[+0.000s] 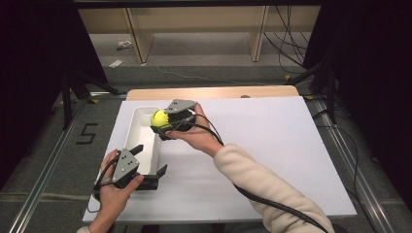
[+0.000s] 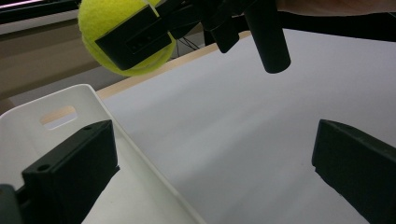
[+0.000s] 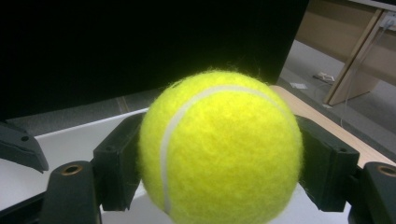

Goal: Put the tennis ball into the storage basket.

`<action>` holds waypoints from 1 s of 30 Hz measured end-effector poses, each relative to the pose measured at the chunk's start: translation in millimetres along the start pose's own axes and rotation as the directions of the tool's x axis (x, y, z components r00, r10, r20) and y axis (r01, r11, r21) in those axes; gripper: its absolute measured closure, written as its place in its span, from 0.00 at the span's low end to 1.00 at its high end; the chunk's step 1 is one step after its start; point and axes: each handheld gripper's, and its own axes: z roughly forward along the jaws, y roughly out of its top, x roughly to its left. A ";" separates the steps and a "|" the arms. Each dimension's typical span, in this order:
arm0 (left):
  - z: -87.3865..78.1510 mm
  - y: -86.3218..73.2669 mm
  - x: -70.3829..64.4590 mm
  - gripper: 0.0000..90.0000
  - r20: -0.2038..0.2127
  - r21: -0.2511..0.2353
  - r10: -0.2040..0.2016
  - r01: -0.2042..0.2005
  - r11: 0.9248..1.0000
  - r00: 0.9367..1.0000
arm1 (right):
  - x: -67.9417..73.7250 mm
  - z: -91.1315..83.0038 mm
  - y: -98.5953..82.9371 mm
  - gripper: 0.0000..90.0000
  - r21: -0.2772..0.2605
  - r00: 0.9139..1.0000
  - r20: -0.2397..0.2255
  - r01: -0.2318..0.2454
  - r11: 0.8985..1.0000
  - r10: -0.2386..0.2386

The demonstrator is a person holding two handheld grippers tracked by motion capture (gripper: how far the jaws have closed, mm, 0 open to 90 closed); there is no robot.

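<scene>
left hand-held gripper (image 1: 150, 160): released, jaws straddling the tub's near right wall by the desk's front-left corner | tub (image 1: 142, 141): white, along left edge | right hand-held gripper (image 1: 159, 127): grasping ball (image 1: 159, 118), held over the tub's far end

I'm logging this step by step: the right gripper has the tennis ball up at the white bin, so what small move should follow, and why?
Probably lower the right gripper slightly into the white bin, then open. Its jaws clamp the tennis ball over the bin's far end, above the floor, and the left gripper sits open astride the near wall, seemingly steadying it.
</scene>
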 end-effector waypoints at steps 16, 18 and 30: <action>-0.3 0.2 -0.2 0.00 0.001 -0.001 0.000 0.000 1.000 1.000 | 2.2 6.1 1.4 0.29 0.000 1.000 -0.003 0.002 1.000 -0.002; -0.3 0.2 -0.1 0.00 0.001 -0.001 0.001 -0.001 1.000 1.000 | 2.5 6.6 1.7 0.29 0.001 1.000 -0.005 0.000 1.000 0.000; -0.3 0.0 -0.1 0.00 0.001 0.000 0.001 -0.001 1.000 1.000 | 3.6 9.2 2.8 0.29 0.004 1.000 -0.010 -0.001 1.000 0.001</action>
